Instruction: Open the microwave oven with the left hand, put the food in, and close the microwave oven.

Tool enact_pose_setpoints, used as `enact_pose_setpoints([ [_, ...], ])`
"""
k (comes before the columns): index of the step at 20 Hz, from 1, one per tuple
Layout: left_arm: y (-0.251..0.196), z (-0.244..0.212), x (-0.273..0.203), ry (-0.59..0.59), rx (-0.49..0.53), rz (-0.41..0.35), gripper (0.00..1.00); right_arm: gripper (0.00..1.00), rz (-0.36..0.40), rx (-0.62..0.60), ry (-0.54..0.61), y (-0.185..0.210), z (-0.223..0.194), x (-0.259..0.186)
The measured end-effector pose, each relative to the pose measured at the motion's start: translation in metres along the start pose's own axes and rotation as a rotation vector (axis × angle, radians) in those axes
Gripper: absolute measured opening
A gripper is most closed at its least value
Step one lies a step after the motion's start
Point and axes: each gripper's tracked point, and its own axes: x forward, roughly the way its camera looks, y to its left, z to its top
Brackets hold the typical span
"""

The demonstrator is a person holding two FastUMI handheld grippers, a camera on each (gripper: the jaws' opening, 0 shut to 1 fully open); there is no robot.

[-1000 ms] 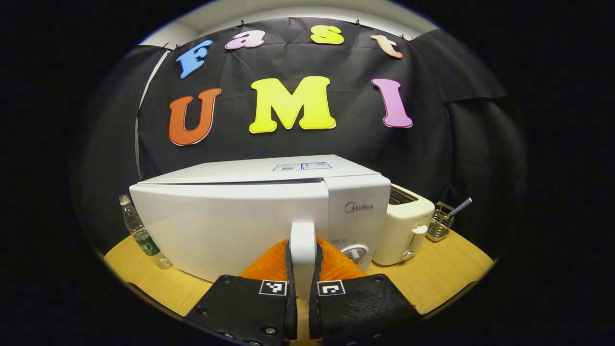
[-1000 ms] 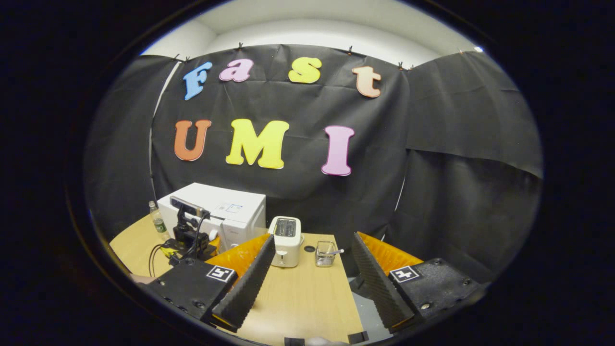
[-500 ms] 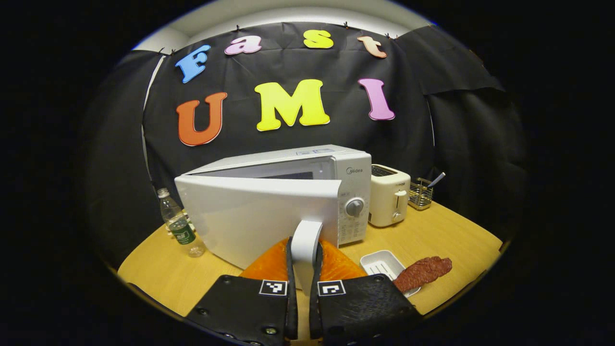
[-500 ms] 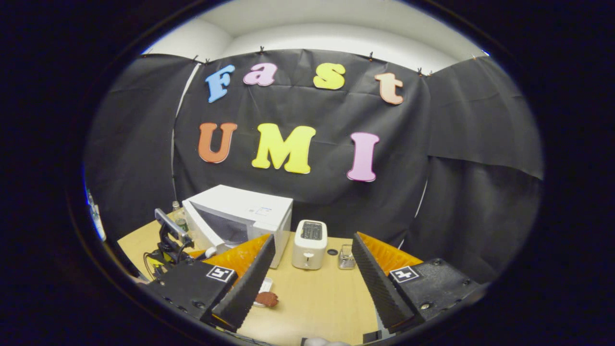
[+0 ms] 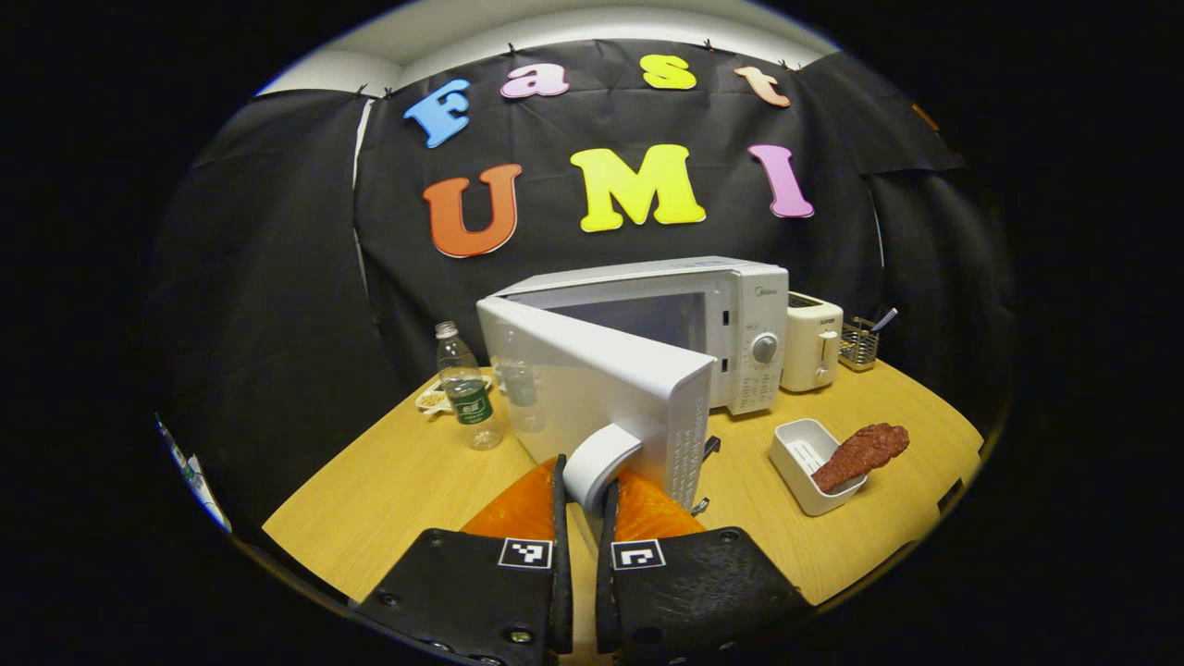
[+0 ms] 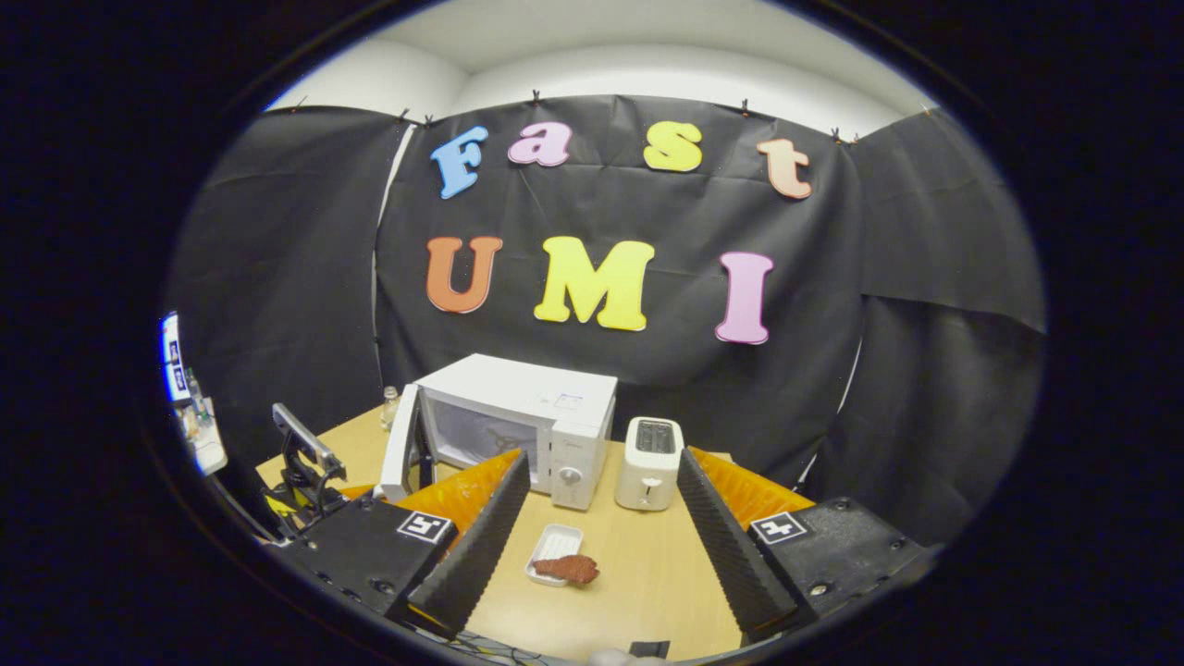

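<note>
The white microwave (image 5: 740,314) stands at the back of the wooden table with its door (image 5: 601,379) swung wide open toward me. My left gripper (image 5: 583,495) is shut on the door's white handle (image 5: 599,461), both fingers pressing its sides. A brown piece of food (image 5: 860,447) lies across a small white tray (image 5: 794,444) to the right of the door. In the right gripper view, my right gripper (image 6: 601,523) hangs open above the table with nothing in it. The food (image 6: 567,568) and tray (image 6: 553,541) lie below and between its fingers, and the microwave (image 6: 527,407) stands beyond.
A cream toaster (image 5: 811,340) and a wire basket (image 5: 860,342) stand right of the microwave. A water bottle (image 5: 467,398) and a small dish (image 5: 428,400) sit left of the open door. Bare table (image 5: 398,490) lies in front.
The microwave door has swung from nearly shut to wide open, drawn by my left gripper on its handle. The right gripper view has shifted, bringing the tray and food into sight.
</note>
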Motion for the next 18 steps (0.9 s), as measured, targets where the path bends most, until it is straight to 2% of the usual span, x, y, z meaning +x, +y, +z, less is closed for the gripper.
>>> enact_pose_setpoints([
  [2, 0.028, -0.008, -0.007, 0.016, -0.024, 0.042, 0.10, 1.00, 0.006, 0.010, -0.002, 0.007, 0.000, -0.004],
  [4, 0.044, -0.015, -0.011, 0.034, -0.067, 0.041, 0.10, 1.00, 0.009, 0.021, 0.001, 0.012, -0.002, -0.006],
  [5, 0.049, -0.017, -0.014, 0.044, -0.085, 0.035, 0.10, 0.96, 0.011, 0.027, 0.002, 0.015, -0.003, -0.007],
  [7, 0.053, -0.019, -0.016, 0.051, -0.097, 0.017, 0.10, 0.96, 0.019, 0.035, 0.009, 0.022, -0.006, -0.008],
  [8, 0.055, -0.019, -0.017, 0.052, -0.107, 0.014, 0.11, 1.00, 0.024, 0.037, 0.010, 0.027, -0.007, -0.010],
  [9, 0.062, -0.019, -0.016, 0.049, -0.119, 0.025, 0.11, 1.00, 0.030, 0.034, 0.011, 0.031, -0.007, -0.011],
  [11, 0.068, -0.020, -0.018, 0.042, -0.126, 0.036, 0.18, 1.00, 0.035, 0.022, 0.011, 0.036, -0.007, -0.012],
  [14, 0.077, -0.022, -0.017, 0.046, -0.127, 0.038, 0.94, 1.00, 0.034, 0.022, 0.009, 0.038, -0.009, -0.014],
  [15, 0.081, -0.022, -0.019, 0.044, -0.113, 0.047, 0.98, 1.00, 0.032, 0.022, 0.007, 0.038, -0.008, -0.014],
  [18, 0.090, -0.024, -0.022, 0.052, -0.117, 0.060, 0.97, 0.96, 0.034, 0.026, 0.012, 0.040, -0.011, -0.014],
])
